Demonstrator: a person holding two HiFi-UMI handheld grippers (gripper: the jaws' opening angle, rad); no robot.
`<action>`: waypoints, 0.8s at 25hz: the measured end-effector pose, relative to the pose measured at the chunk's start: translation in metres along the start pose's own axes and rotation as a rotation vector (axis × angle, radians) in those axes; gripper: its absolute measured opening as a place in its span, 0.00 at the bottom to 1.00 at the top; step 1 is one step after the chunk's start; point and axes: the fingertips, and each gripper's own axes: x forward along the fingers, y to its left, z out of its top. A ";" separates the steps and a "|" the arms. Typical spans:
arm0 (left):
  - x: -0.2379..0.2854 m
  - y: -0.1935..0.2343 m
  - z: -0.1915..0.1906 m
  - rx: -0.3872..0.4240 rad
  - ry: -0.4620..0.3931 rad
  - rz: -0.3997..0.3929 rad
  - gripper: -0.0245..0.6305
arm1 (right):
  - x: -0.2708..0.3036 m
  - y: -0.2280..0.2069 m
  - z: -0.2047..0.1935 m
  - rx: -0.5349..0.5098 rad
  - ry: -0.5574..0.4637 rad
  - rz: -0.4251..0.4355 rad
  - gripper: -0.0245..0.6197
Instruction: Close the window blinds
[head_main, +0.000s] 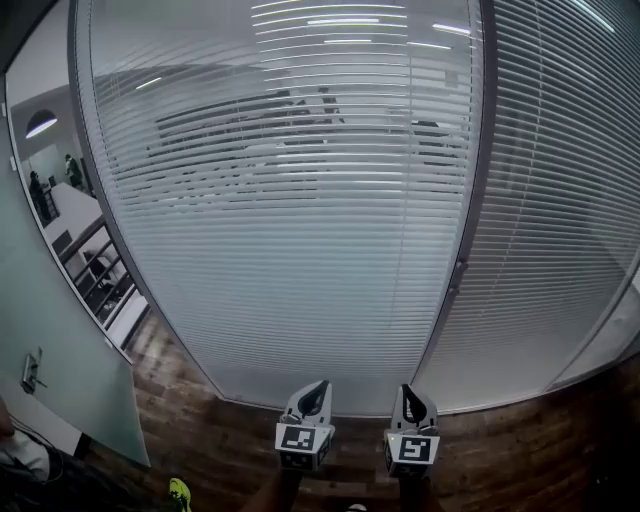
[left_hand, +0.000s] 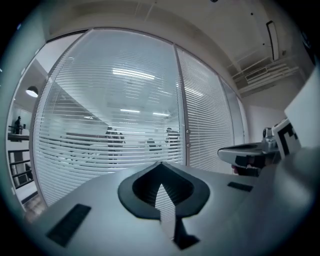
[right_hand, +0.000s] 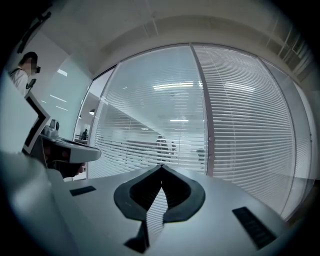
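White slatted blinds (head_main: 290, 230) cover a tall glass pane in front of me; their slats are tilted partly open, so the room behind shows through. A second blind (head_main: 560, 220), right of the grey mullion (head_main: 462, 262), looks denser. Low in the head view, my left gripper (head_main: 318, 386) and right gripper (head_main: 411, 392) are held side by side, pointing at the window's base and well short of it. Both are shut with nothing between the jaws. In the left gripper view the tips (left_hand: 160, 164) meet in front of the blinds (left_hand: 115, 115). The right gripper's tips (right_hand: 161, 166) do the same.
Dark wooden floor (head_main: 230, 450) runs to the window's foot. A frosted glass partition (head_main: 60, 370) stands at the left, with a wall plate (head_main: 32, 372) on it. A yellow shoe (head_main: 179, 493) shows at the bottom left. Several people and desks show behind the glass (left_hand: 115, 137).
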 end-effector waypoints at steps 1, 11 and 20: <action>0.003 0.000 0.000 0.010 -0.001 0.007 0.04 | 0.004 -0.001 -0.002 -0.003 -0.002 0.009 0.04; 0.038 -0.011 0.007 0.046 -0.001 0.034 0.04 | 0.035 -0.021 0.009 0.052 -0.034 0.069 0.04; 0.045 -0.009 0.007 0.058 0.005 0.069 0.04 | 0.049 -0.030 -0.004 0.086 -0.036 0.092 0.04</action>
